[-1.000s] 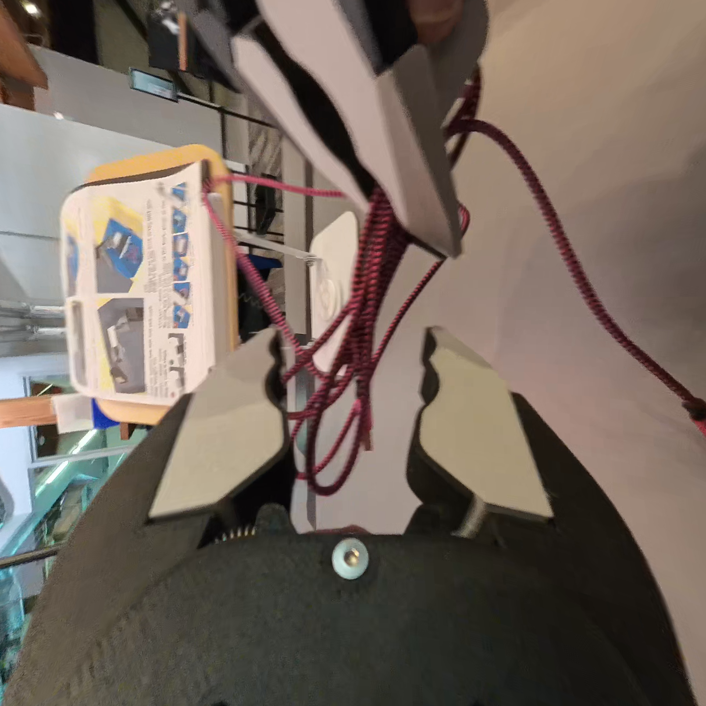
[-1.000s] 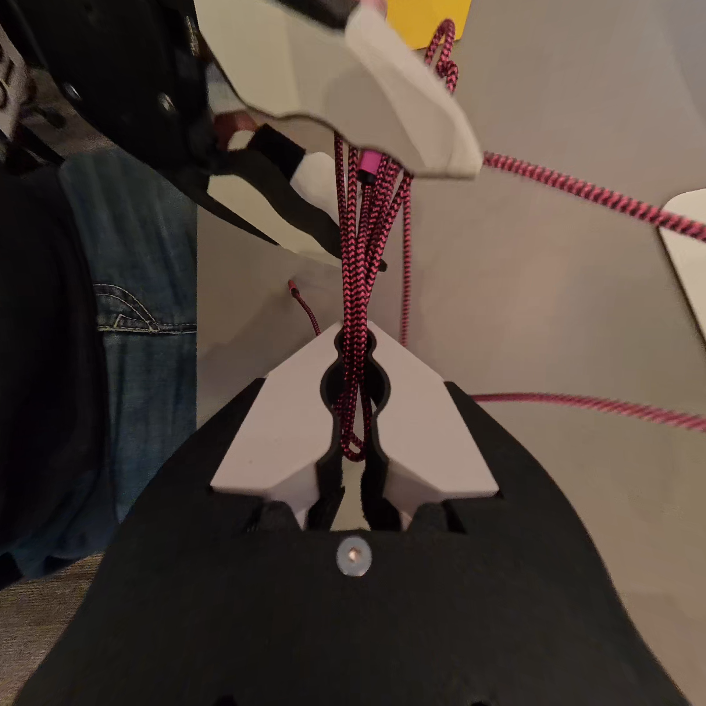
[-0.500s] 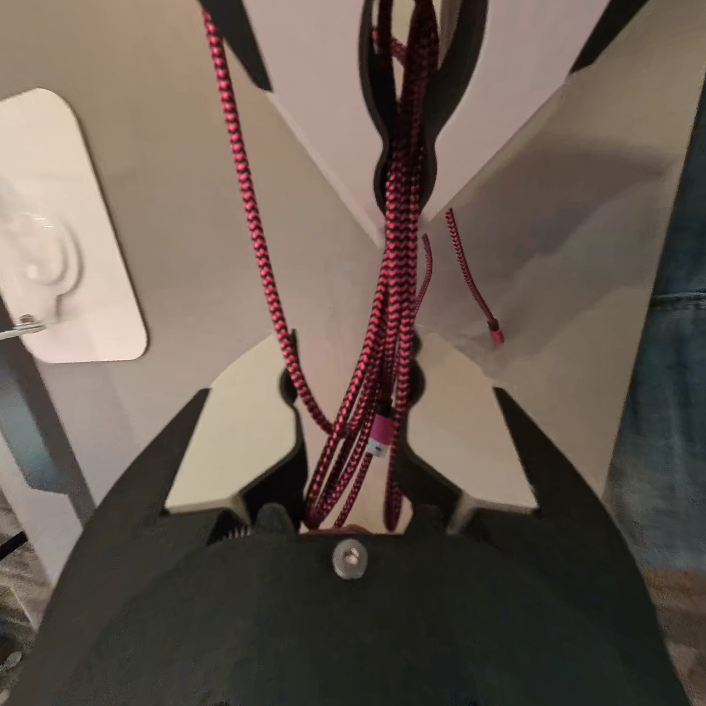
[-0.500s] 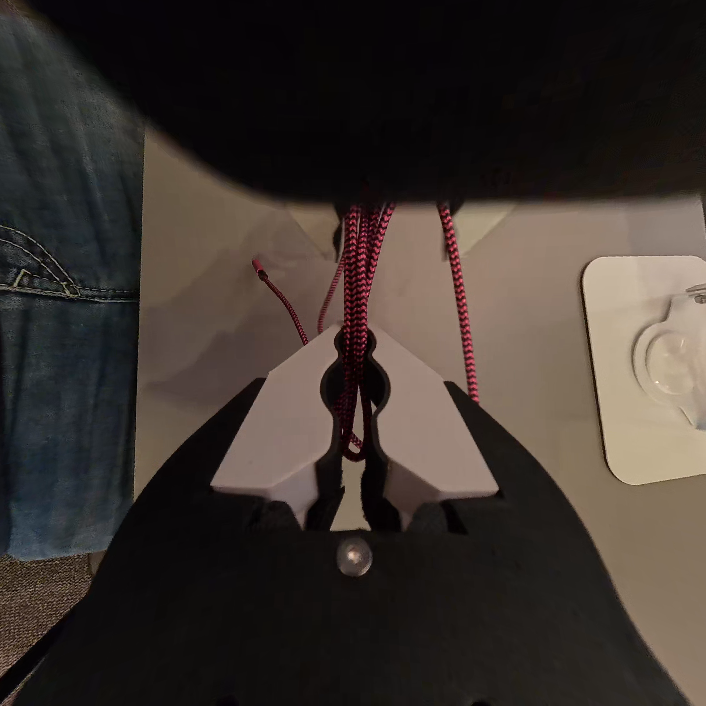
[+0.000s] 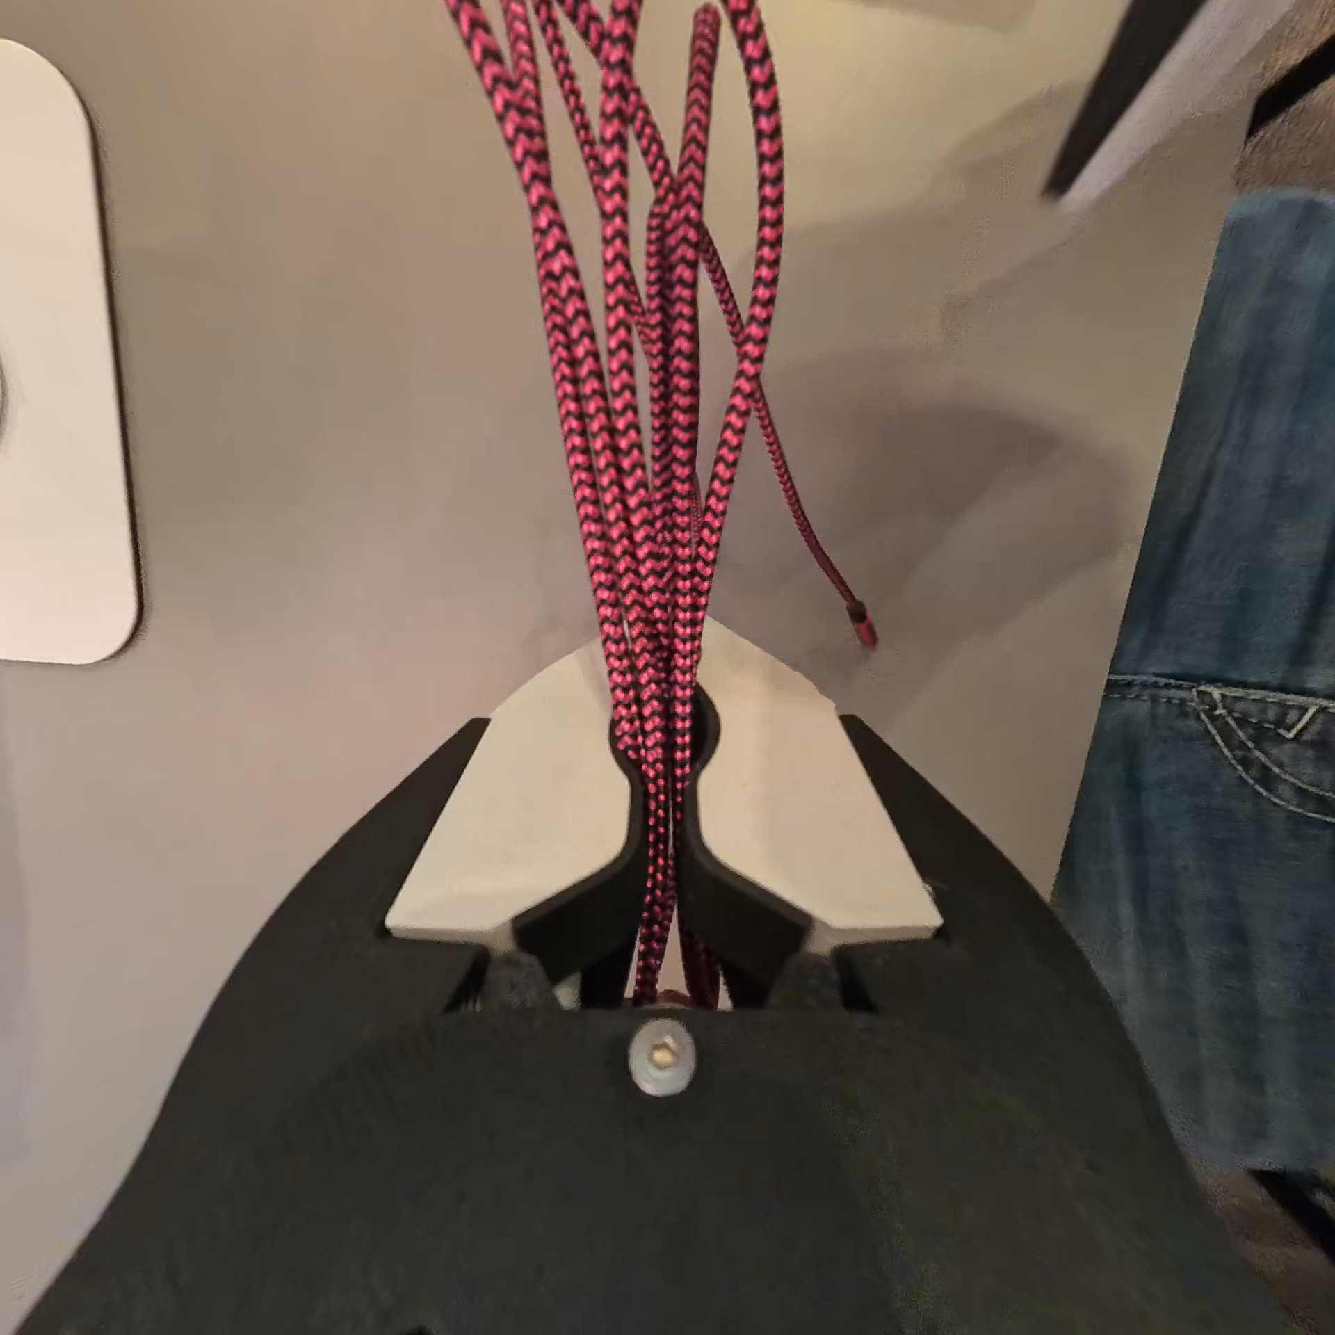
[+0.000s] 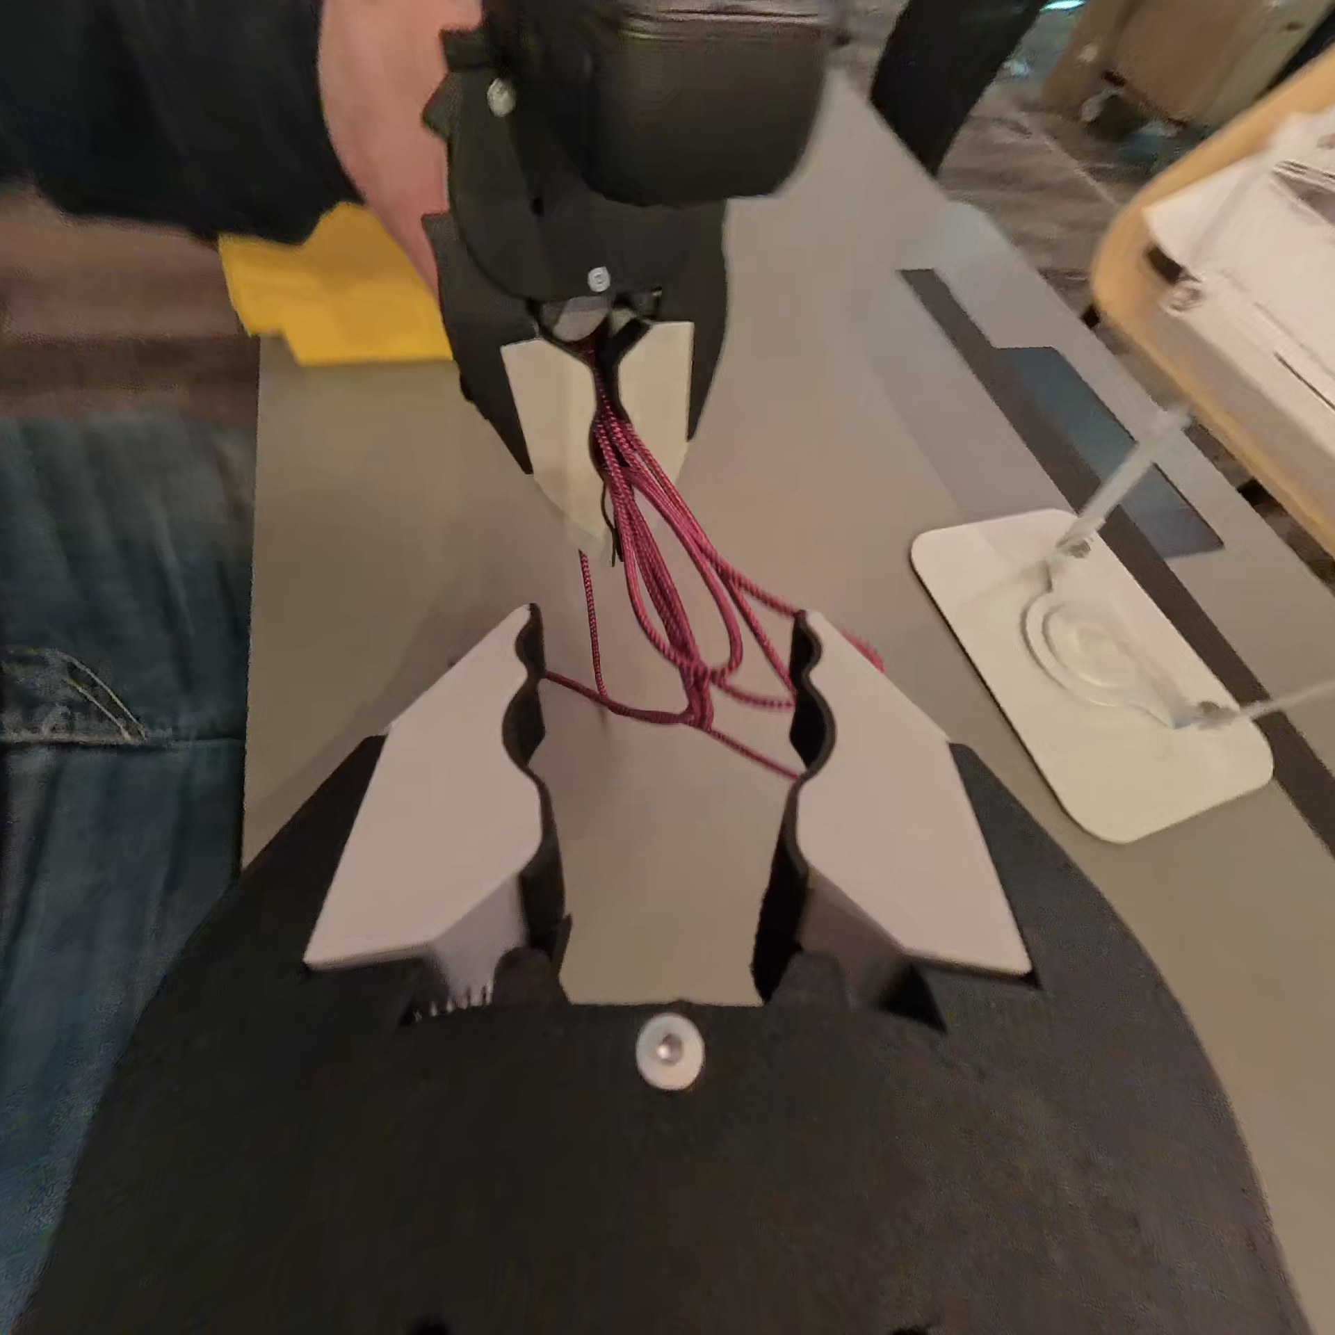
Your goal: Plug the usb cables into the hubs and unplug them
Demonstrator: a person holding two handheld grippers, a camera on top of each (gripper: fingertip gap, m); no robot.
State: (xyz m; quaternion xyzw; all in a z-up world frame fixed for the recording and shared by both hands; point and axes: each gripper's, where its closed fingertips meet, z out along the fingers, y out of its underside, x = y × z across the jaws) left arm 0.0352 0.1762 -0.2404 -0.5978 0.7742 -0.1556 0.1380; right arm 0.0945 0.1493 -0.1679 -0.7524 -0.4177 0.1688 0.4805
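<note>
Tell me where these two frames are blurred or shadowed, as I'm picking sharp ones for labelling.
Left wrist view: the braided cable bundle is sharp near the left gripper, smeared at the top; soft shadows fall on the table. Right wrist view: dim warm light, motion blur on the hand and the edges; the right gripper is fairly crisp.

Grey table [image 6: 831, 361], dim warm light

In the right wrist view, the left gripper [image 6: 607, 462] hangs at twelve o'clock above the tabletop [image 6: 404, 549], with the bundle of usb cables [image 6: 650, 578] trailing from between its fingers [image 6: 556, 433] onto the surface. A flat stand base [image 6: 1083, 686] lies on the tabletop at two o'clock, and a folded paper [image 6: 325, 296] at eleven o'clock behind the gripper. The right gripper [image 6: 668, 650] sits at six o'clock, the cables' loops between its spread fingers.
</note>
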